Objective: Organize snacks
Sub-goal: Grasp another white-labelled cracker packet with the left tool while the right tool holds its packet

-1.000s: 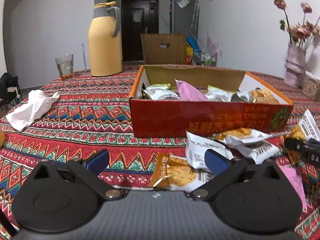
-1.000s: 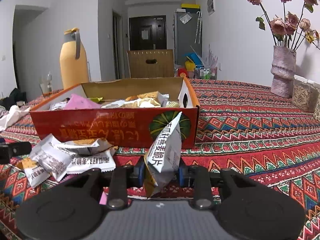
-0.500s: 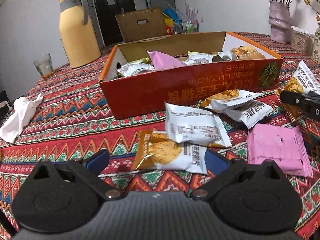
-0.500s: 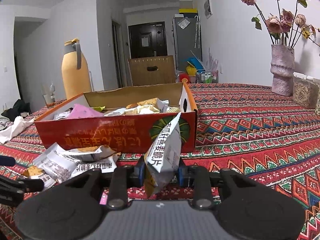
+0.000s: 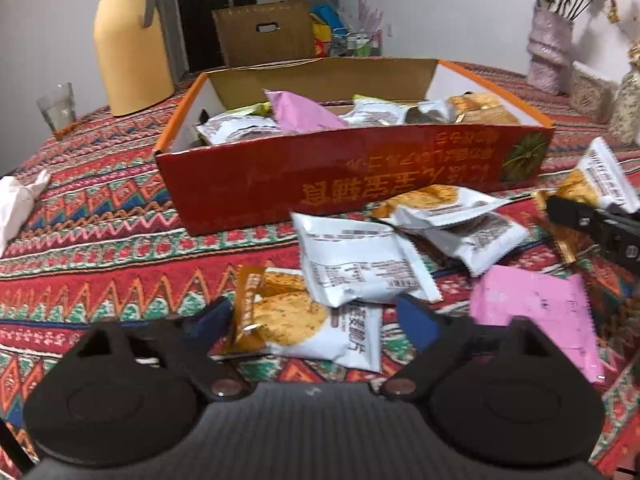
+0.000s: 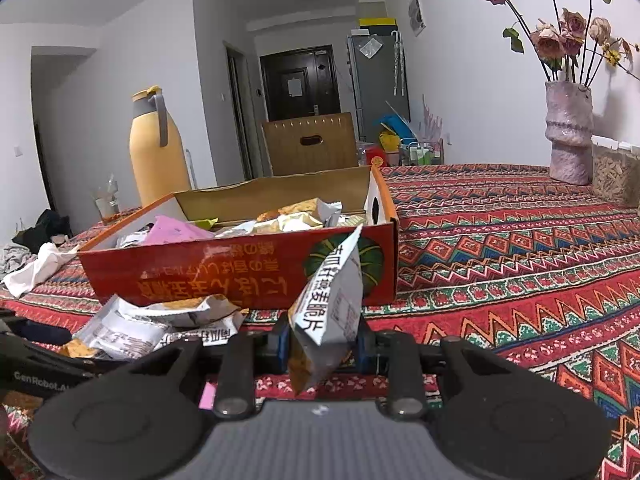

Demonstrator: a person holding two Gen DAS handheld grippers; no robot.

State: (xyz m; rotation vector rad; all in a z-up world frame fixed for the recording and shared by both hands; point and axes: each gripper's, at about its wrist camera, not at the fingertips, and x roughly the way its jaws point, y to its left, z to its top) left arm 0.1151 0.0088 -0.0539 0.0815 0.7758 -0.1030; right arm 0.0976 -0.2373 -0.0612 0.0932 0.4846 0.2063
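A red cardboard box (image 5: 360,184) (image 6: 200,276) holds several snack packets on the patterned tablecloth. In front of it lie loose packets: a white one (image 5: 356,264), a pink one (image 5: 536,312) and an orange-and-white cracker packet (image 5: 296,320). My left gripper (image 5: 316,320) hangs low over the cracker packet, which lies between its jaws. The jaws are closing, and the blue pads (image 5: 416,320) do not press on it. My right gripper (image 6: 322,340) is shut on a white cracker packet (image 6: 328,300) that stands upright before the box's right end. In the left wrist view this gripper (image 5: 592,224) is at the right edge.
A yellow thermos jug (image 5: 128,40) and a glass (image 5: 58,108) stand at the far left, with a crumpled white cloth (image 5: 16,204) at the left edge. A vase of dried roses (image 6: 568,136) stands at the far right. A brown cardboard box (image 6: 312,144) sits beyond the table.
My left gripper has tilted down and moved in over the loose packets, and its jaws have narrowed around the cracker packet. The right gripper has kept still with its packet.
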